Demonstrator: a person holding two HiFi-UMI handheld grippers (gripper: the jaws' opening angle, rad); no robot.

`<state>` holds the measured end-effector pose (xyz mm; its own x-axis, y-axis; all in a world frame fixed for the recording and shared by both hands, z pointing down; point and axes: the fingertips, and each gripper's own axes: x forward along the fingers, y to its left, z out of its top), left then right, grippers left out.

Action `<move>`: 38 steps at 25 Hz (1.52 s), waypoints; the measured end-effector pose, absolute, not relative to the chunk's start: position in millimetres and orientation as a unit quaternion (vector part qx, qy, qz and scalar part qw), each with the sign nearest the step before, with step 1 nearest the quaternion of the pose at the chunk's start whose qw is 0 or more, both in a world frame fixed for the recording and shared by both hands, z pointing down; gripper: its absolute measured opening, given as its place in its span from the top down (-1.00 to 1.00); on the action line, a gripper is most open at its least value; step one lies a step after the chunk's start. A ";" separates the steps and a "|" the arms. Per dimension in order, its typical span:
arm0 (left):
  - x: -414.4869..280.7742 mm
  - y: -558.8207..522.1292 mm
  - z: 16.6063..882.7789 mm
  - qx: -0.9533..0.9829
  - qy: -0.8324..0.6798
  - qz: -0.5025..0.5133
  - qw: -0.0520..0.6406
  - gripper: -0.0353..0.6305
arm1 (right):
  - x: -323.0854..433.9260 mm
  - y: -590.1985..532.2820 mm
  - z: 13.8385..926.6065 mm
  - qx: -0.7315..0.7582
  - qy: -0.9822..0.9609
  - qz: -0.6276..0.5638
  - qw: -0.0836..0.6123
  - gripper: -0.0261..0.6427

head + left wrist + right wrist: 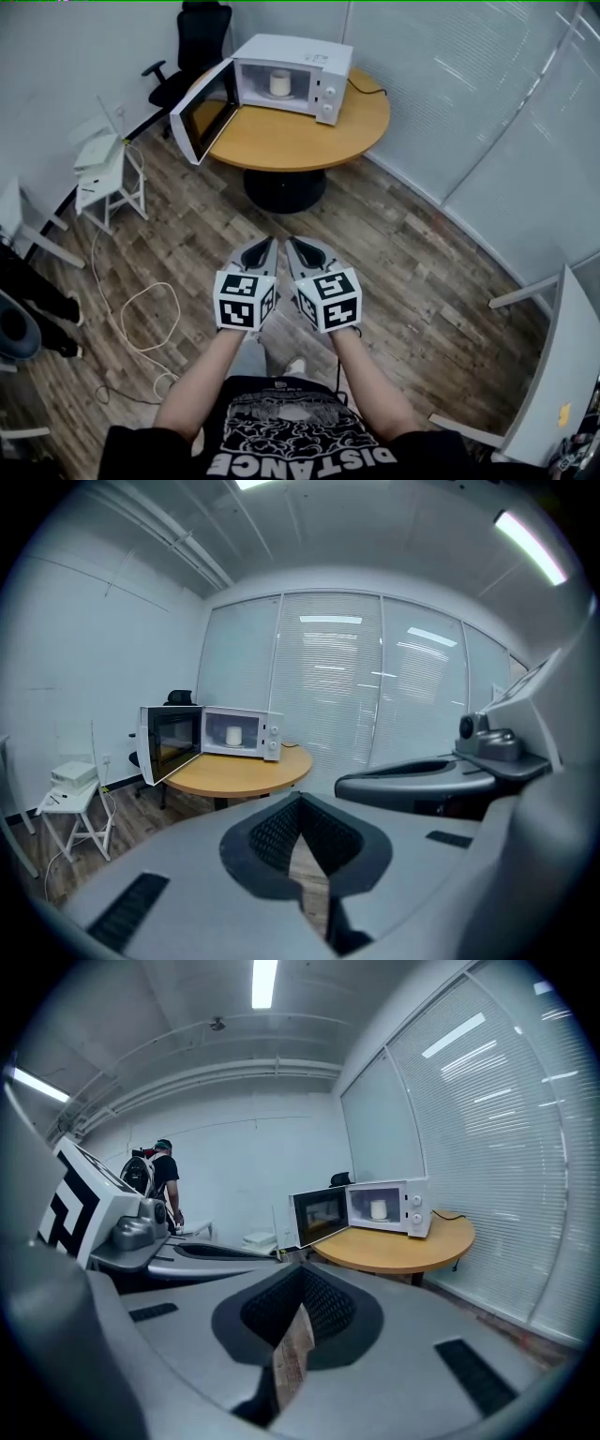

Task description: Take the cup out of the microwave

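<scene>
Cup [278, 82] in microwave [292, 73] (door [202, 111] open), left gripper [268, 246], right gripper [294, 246], jaws together, empty

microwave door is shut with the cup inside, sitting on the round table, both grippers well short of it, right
Not quite. The microwave door is swung open, not shut; the head view shows it. The rest stands: the cup is inside the microwave on the round table, and the left gripper and right gripper are well short of it.

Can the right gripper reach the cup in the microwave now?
Probably not yet: the right gripper, jaws shut, is a stretch of floor short of the cup. The microwave door stands open, leaving the way free.
</scene>
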<state>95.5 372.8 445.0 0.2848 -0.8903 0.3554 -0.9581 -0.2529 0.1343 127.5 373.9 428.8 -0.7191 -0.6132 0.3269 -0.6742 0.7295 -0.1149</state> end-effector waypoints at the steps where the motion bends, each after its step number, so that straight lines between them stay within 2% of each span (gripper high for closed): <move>1: 93.8 368.4 445.8 0.785 -0.589 0.104 0.164 0.87 | 126.3 369.7 430.1 0.350 -0.920 0.114 0.136 0.88; 11: 55.6 301.2 459.1 0.796 -0.571 0.099 0.174 0.87 | 88.1 306.4 443.4 0.368 -0.910 0.119 0.148 0.88; 25: -36.1 222.2 462.1 0.815 -0.541 0.095 0.185 0.87 | -7.8 232.3 448.2 0.390 -0.896 0.123 0.172 0.88; 38: -71.5 187.5 451.9 0.835 -0.512 0.090 0.178 0.87 | -44.2 201.8 438.1 0.420 -0.883 0.115 0.176 0.88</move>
<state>-71.5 187.5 451.9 0.4593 -0.8236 0.3328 -0.8877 -0.4122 0.2050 -44.2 201.8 438.1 -0.5850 -0.7017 0.4068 -0.7823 0.6206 -0.0545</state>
